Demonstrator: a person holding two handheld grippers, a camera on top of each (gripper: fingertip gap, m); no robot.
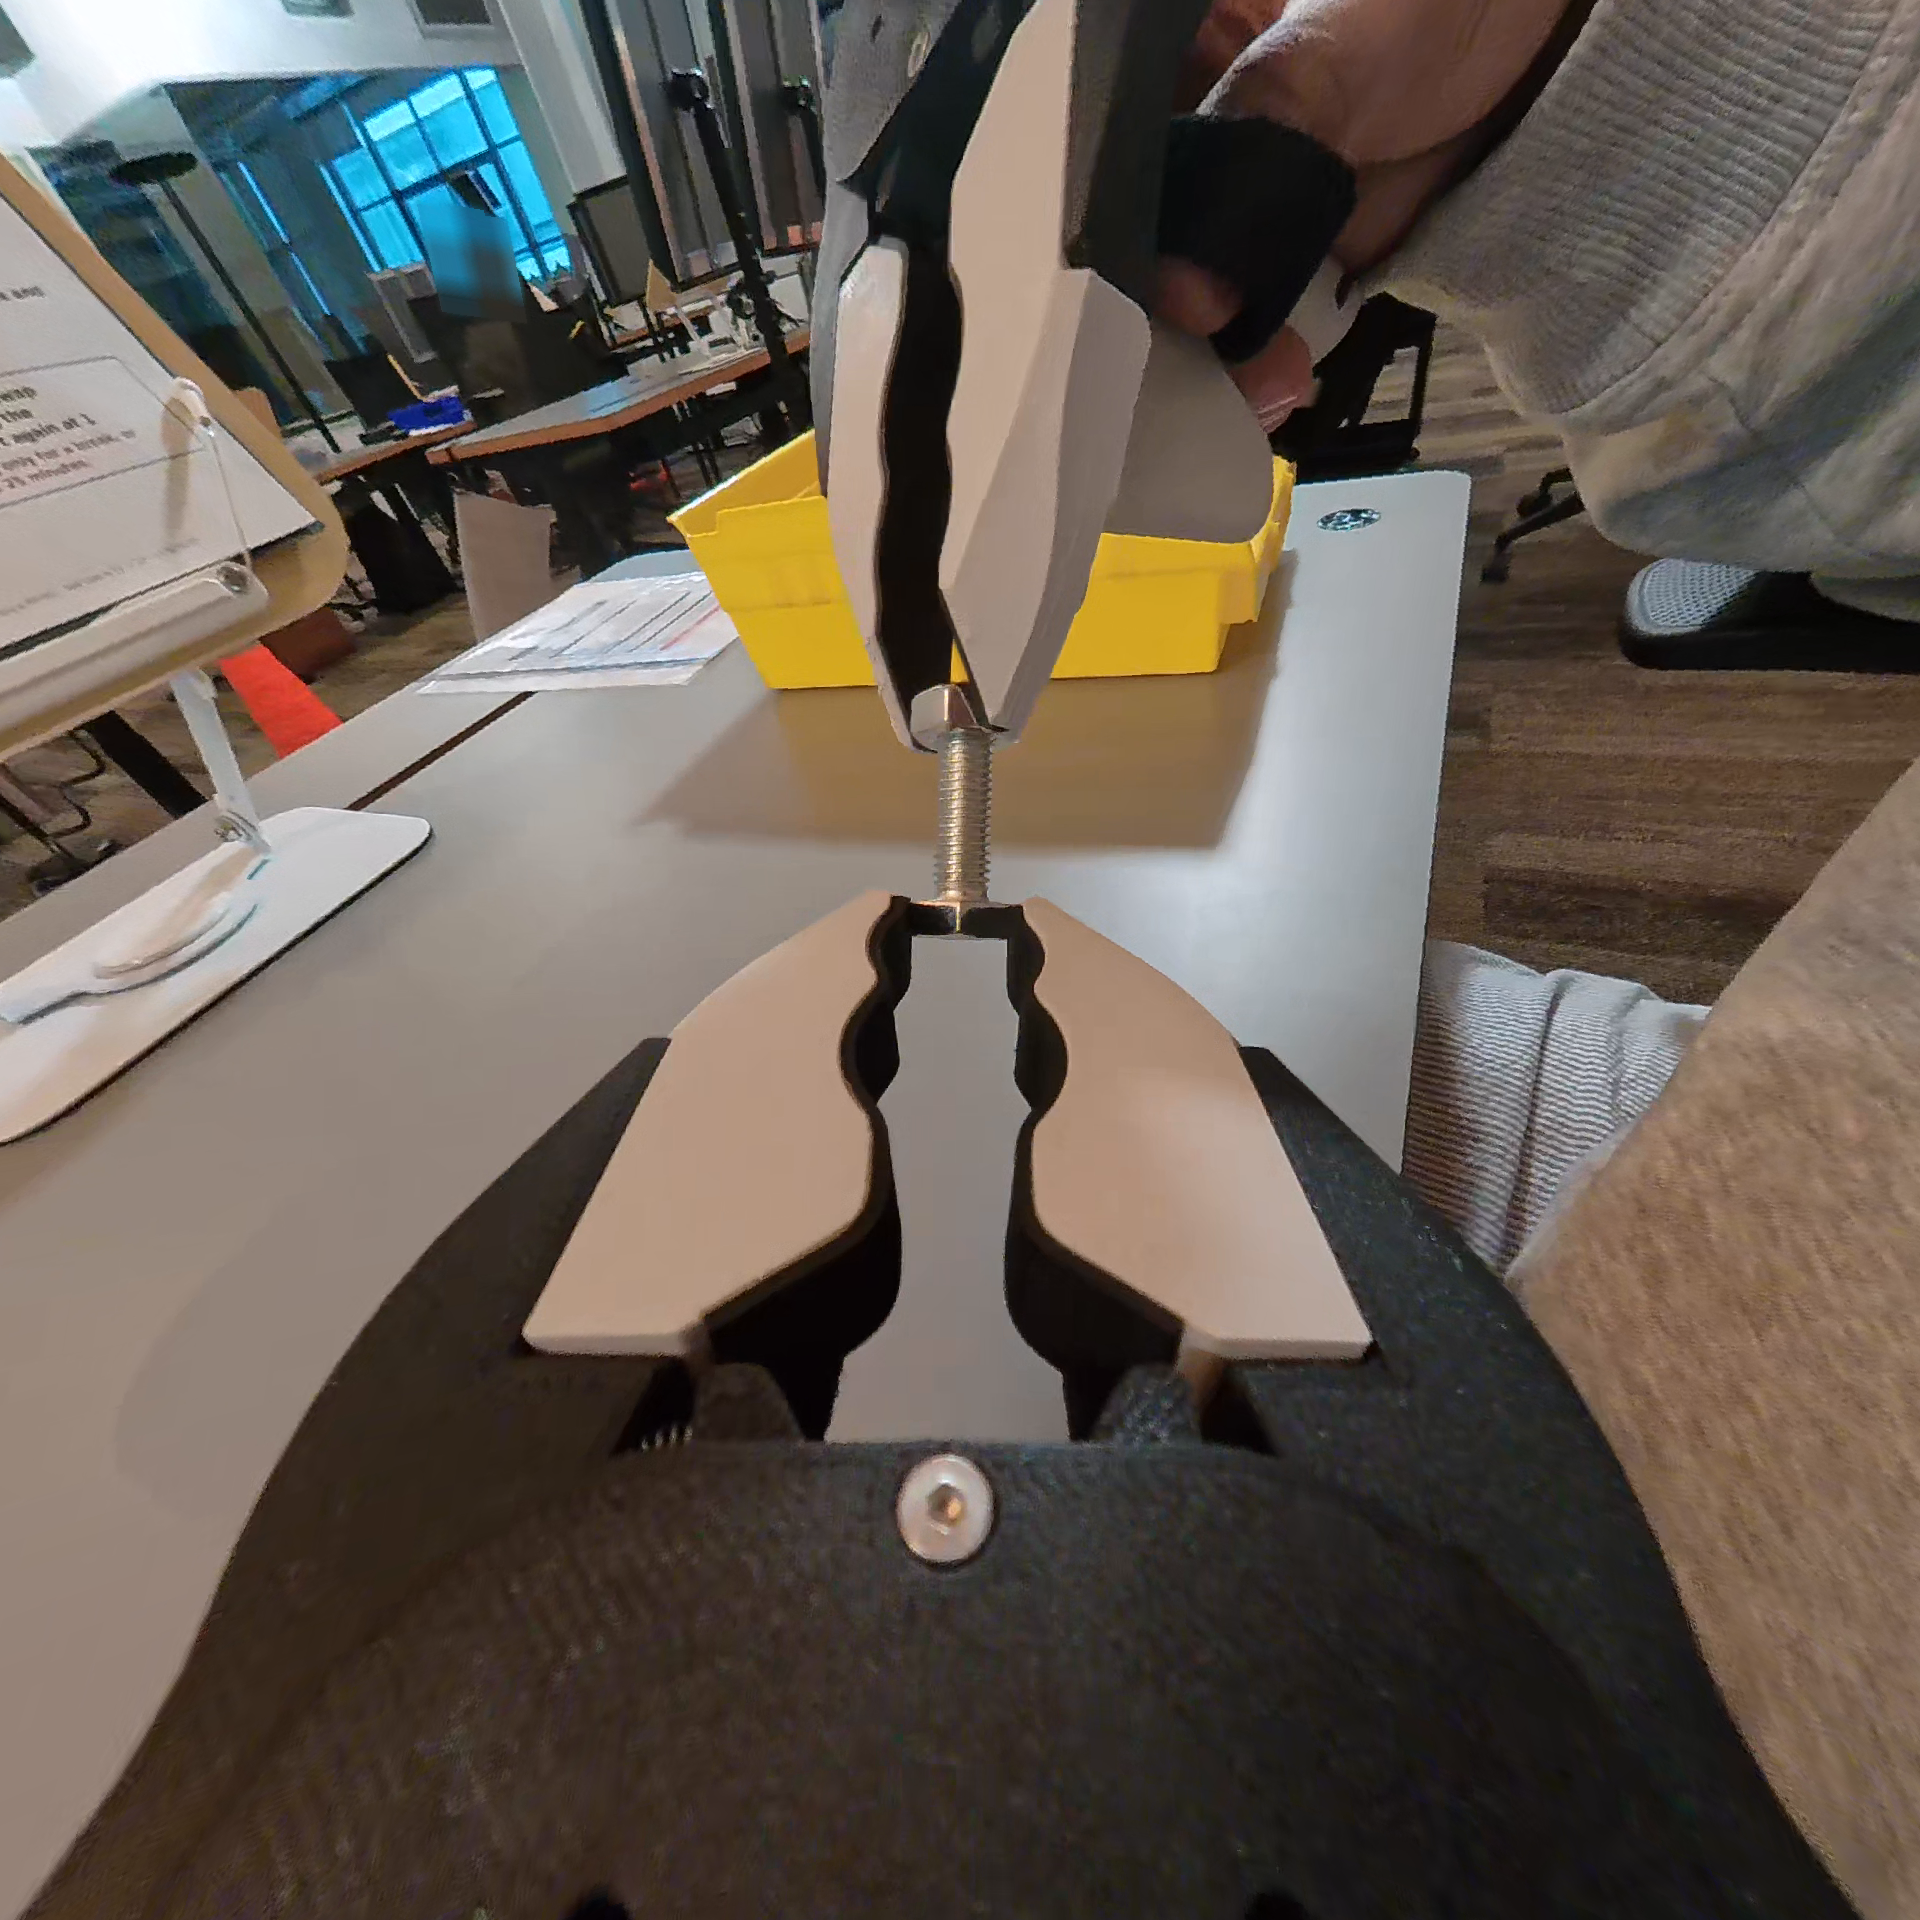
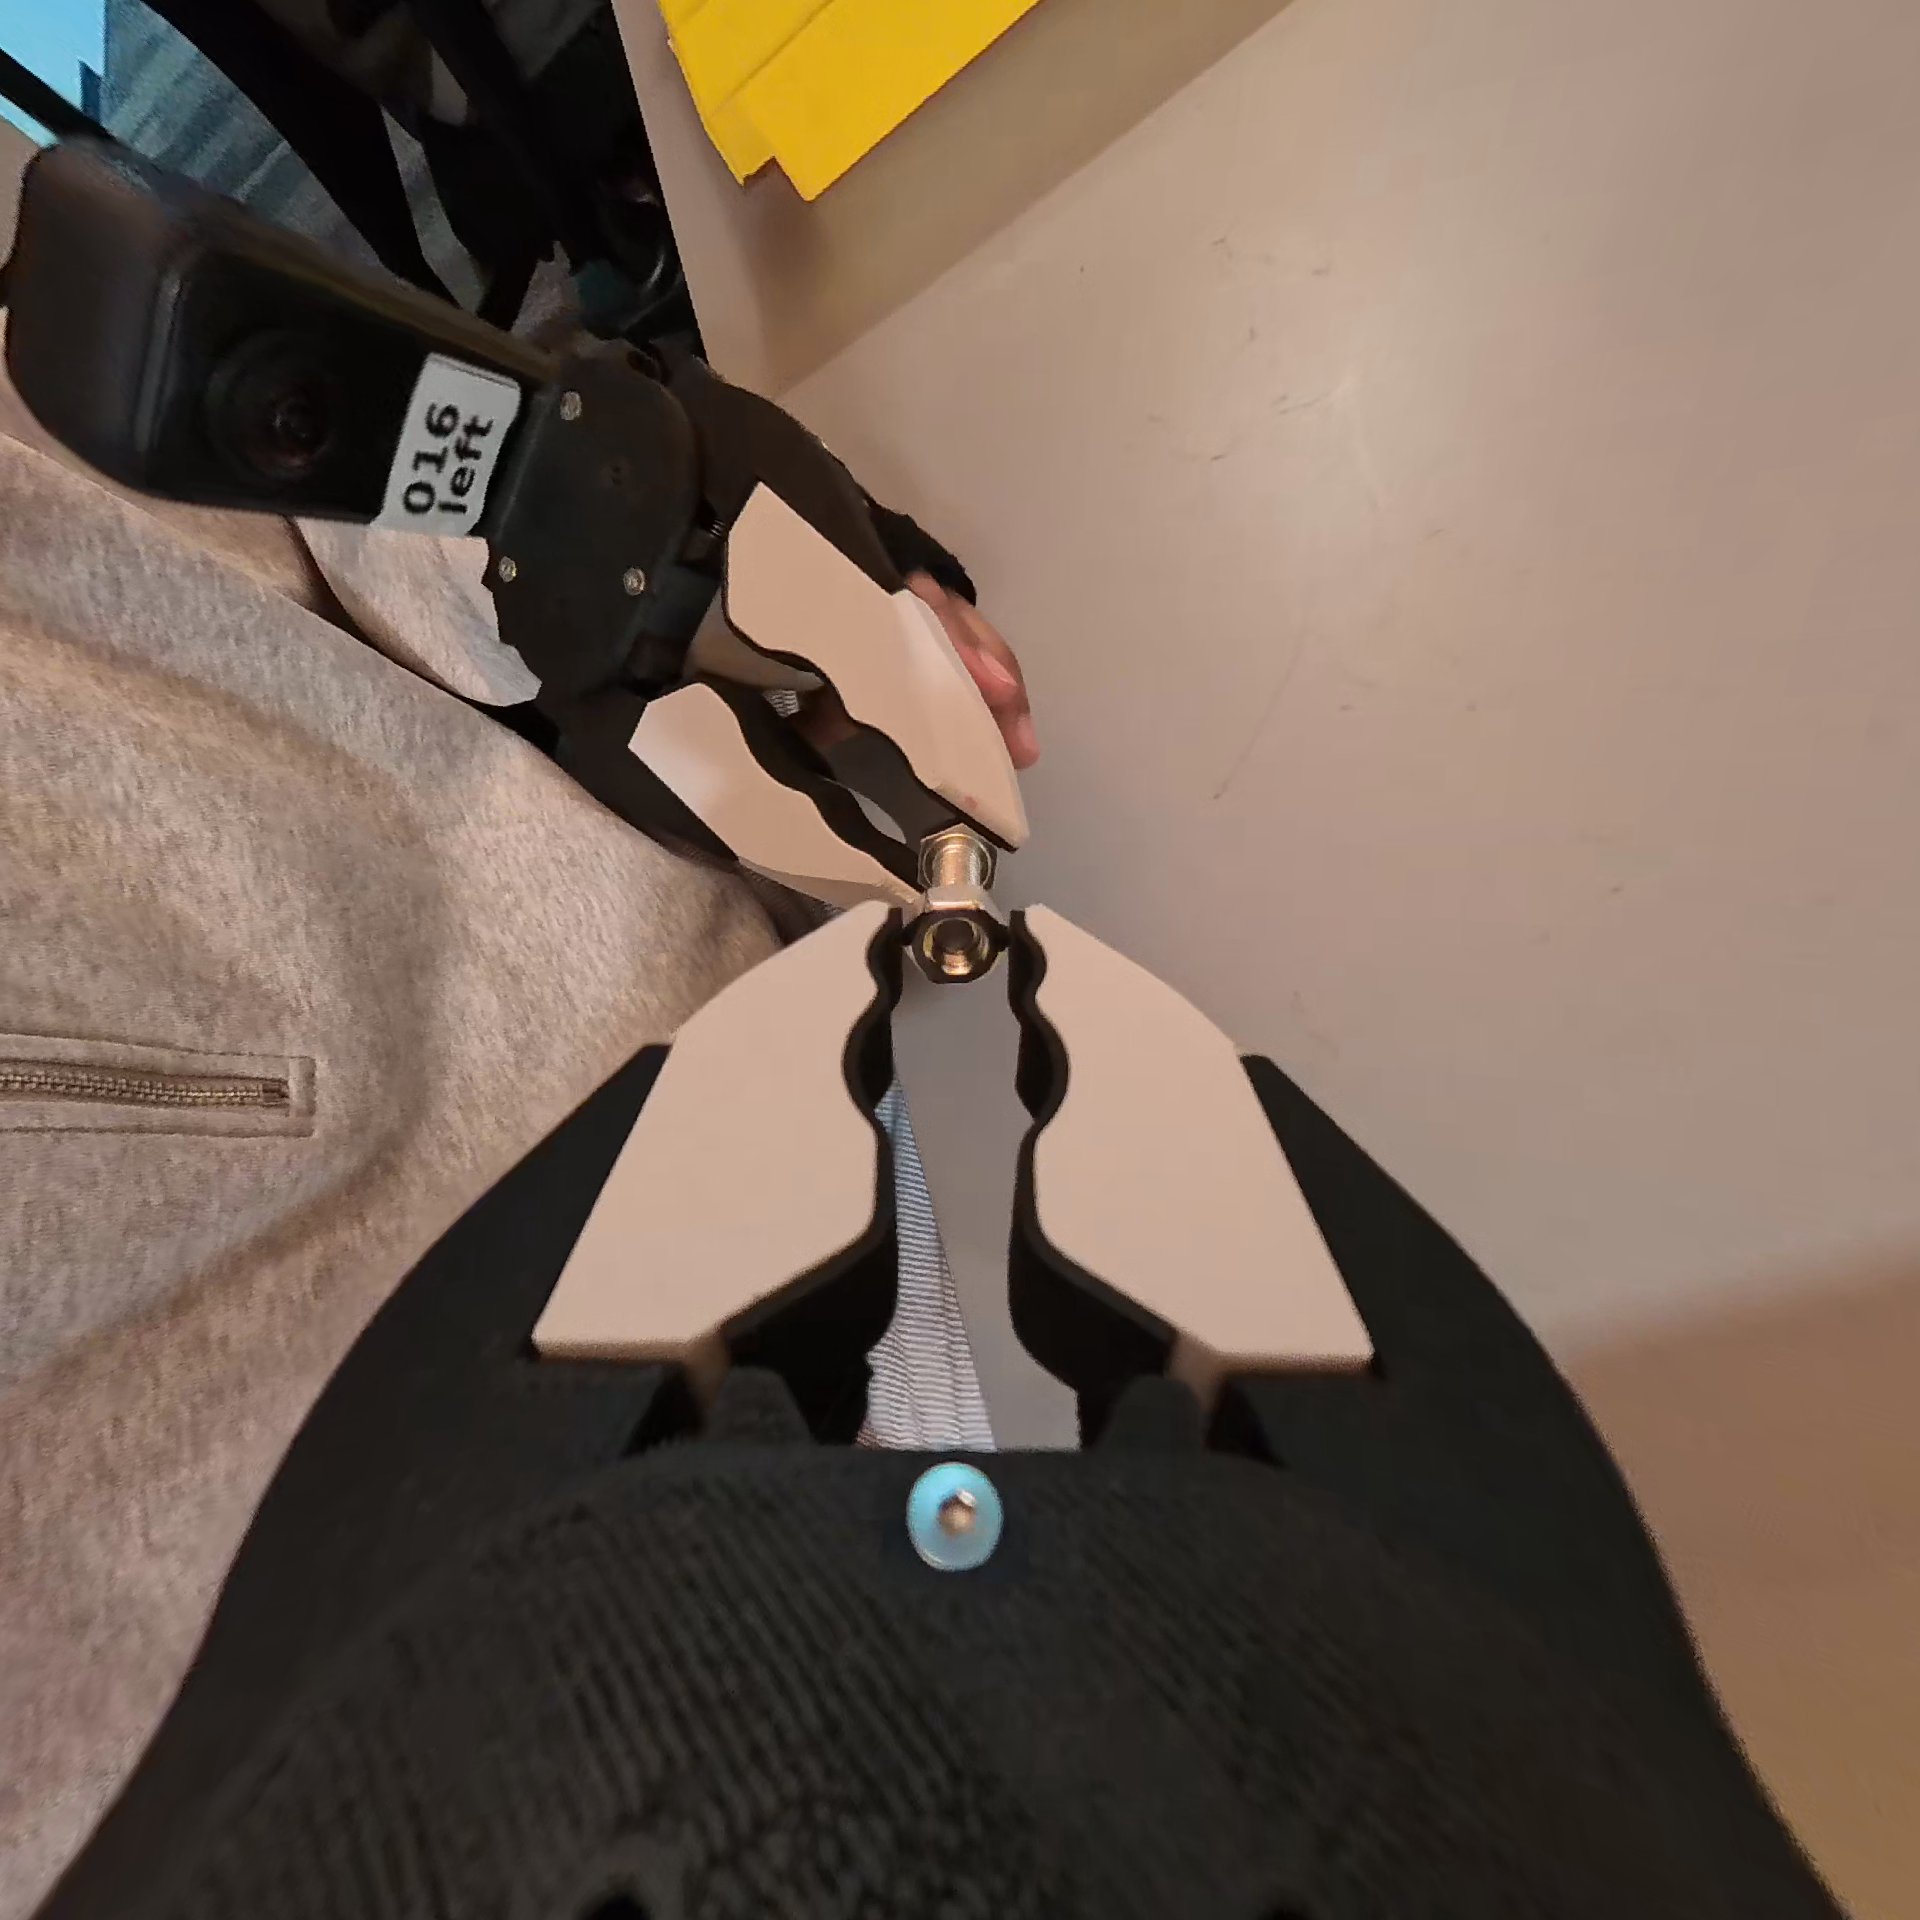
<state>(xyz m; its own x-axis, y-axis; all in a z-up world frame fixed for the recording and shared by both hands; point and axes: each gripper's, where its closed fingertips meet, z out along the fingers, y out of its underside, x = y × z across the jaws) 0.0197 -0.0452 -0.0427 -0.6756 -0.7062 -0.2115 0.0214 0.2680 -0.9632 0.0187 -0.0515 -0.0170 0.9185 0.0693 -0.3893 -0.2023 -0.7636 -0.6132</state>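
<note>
A silver bolt stands upright above the grey table, held between both grippers. My left gripper is shut on a hex nut at the bolt's lower end. The right gripper comes down from above and is shut on the bolt's hex head. In the right wrist view my right gripper grips the hex head end-on. Just beyond it the left gripper pinches the nut. A person's hands hold both tools.
A yellow bin sits at the table's far end, also in the right wrist view. Papers lie left of it. A sign stand on a white base is at the left. The person's grey sweater is close. My two grippers' fingertips are within a few centimetres of each other.
</note>
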